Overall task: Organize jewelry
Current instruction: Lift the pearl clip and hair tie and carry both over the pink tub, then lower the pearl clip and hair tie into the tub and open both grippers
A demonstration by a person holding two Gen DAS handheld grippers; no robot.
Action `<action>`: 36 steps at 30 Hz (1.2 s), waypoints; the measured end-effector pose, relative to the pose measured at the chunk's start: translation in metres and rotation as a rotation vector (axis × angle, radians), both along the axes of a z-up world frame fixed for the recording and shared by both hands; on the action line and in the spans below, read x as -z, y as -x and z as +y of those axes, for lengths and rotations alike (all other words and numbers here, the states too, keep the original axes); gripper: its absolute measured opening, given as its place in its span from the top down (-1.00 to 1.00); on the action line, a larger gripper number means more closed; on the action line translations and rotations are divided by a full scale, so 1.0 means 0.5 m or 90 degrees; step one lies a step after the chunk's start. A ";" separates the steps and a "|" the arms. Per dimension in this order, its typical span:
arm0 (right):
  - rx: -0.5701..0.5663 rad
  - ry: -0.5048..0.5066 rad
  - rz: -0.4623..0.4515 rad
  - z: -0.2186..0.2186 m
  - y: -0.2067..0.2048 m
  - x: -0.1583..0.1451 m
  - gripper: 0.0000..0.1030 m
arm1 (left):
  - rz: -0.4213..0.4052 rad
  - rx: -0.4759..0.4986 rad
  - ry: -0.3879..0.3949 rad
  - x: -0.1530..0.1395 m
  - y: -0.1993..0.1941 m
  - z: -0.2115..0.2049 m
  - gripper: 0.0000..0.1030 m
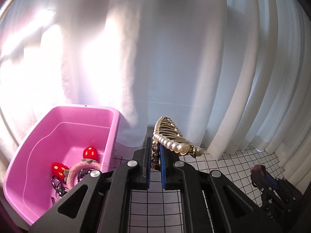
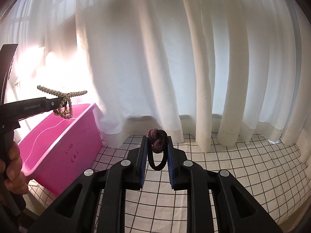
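Left claw [image 1: 155, 151]: clenched on a pearl hair clip [image 1: 173, 136], pinched at its lower loop of beads between the blue pads. Clip held in the air above and just right of the pink tub [image 1: 114, 128]; from the right wrist view it hangs over the tub's near rim. Long axis runs away from the claw, tilted up toward the curtain [image 1: 175, 58], and seen from the side it lies roughly level. Make: gold metal teeth in a curved comb, edged by a row of cream pearls growing larger toward the near end.

Right claw [image 2: 157, 145]: clamped on a hair tie [image 2: 157, 145], dusky purple knot on top, black loop dangling below between the pads. Held clear of the checked cloth [image 2: 243, 165].

Pink tub: stands on the cloth against the curtain; contains a pink fuzzy band [image 1: 77, 172], two red strawberry ornaments [image 1: 90, 152] and dark clips [image 1: 58, 186].

Person's hand [image 2: 13, 170]: grips the left claw's handle.
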State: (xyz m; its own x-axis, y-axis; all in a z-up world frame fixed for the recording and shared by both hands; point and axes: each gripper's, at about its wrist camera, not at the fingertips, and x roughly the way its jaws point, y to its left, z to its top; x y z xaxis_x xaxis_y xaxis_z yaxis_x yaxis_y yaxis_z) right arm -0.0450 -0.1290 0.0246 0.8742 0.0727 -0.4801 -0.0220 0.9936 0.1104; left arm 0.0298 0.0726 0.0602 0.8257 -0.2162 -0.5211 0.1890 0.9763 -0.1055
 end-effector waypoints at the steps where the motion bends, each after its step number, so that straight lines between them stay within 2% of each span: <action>1: -0.017 0.000 0.000 0.014 -0.008 -0.006 0.64 | -0.001 -0.013 -0.003 -0.004 0.004 0.020 0.84; 10: -0.158 -0.005 0.003 0.177 -0.104 -0.058 0.64 | 0.007 -0.120 -0.029 -0.016 0.010 0.212 0.84; 18: -0.267 -0.026 0.014 0.330 -0.200 -0.094 0.64 | 0.069 -0.184 -0.016 0.024 -0.012 0.338 0.84; 28: -0.389 0.004 0.076 0.463 -0.298 -0.074 0.64 | 0.146 -0.237 0.004 0.073 -0.034 0.367 0.84; 36: -0.480 0.035 0.169 0.520 -0.364 -0.047 0.64 | 0.211 -0.313 0.023 0.107 -0.046 0.376 0.84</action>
State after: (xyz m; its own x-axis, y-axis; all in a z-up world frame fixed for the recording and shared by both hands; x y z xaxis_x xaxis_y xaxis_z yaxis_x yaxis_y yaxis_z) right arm 0.1371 0.1311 0.0482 0.4548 0.5682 -0.6858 -0.6697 0.7258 0.1573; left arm 0.0530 0.2608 0.0067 0.6275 0.1279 -0.7681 -0.3338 0.9354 -0.1169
